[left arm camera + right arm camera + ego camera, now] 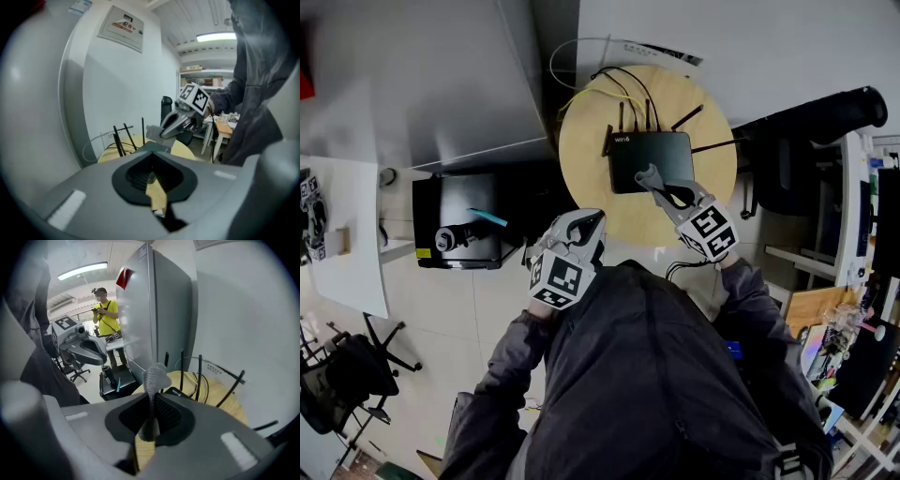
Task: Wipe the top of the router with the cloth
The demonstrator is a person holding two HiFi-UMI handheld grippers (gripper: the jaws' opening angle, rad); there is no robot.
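Two grippers are in play, and only one is over the work. The right gripper (662, 191) is clenched on a small grey knitted cloth (649, 174), and its own view shows the cloth (155, 376) pinched between the jaws, its bunched end standing up past the tips. In the head view that cloth hangs over the near part of the flat black router with upright antennas (630, 161), which sits on the round pale wooden table (589, 141) toward its far side. Whether the cloth touches the router's top cannot be told. In the right gripper view the router (175, 393) lies just beyond the jaws, antennas rising behind it.

The left gripper (586, 221) is held back off the table's near edge, close to the person's chest. Its own view shows the jaws brought together with nothing between them, pointing toward the table (183, 151) and the right gripper (162, 133).

A yellow cable (573, 94) curls round the router's far side. A black box (457, 232) stands on the floor left of the table.
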